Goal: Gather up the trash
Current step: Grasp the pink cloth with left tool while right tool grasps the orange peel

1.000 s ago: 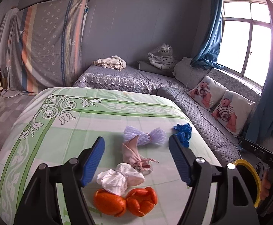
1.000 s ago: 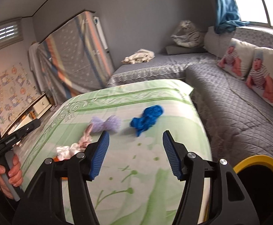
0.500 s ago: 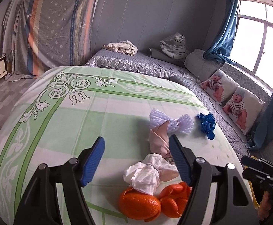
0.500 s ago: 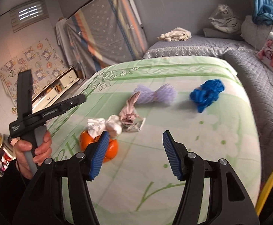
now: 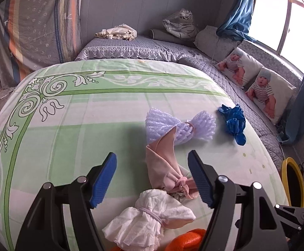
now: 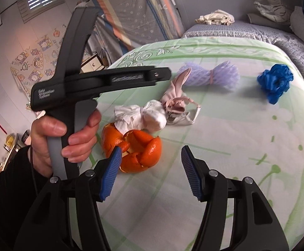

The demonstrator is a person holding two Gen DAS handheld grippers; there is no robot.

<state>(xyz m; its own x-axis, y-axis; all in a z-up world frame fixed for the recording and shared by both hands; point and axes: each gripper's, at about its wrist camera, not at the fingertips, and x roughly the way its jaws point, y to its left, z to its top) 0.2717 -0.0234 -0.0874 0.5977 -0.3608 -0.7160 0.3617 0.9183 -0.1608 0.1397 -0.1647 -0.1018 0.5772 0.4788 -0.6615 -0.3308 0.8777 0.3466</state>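
On the green-patterned bed sheet (image 6: 246, 146), both the left claw (image 5: 152, 177) and right claw (image 6: 151, 167) hang apart and empty over the curled orange peel (image 6: 135, 146), likely light, brittle and best pinched across a thick lobe.

Matt cotton bedsheet (image 5: 72, 125) carries crinkled white tissue (image 5: 152, 219), foam netting (image 5: 181, 125) and pitted orange peel (image 6: 139, 148). The blue bag (image 6: 275, 81) looks like glossy plastic
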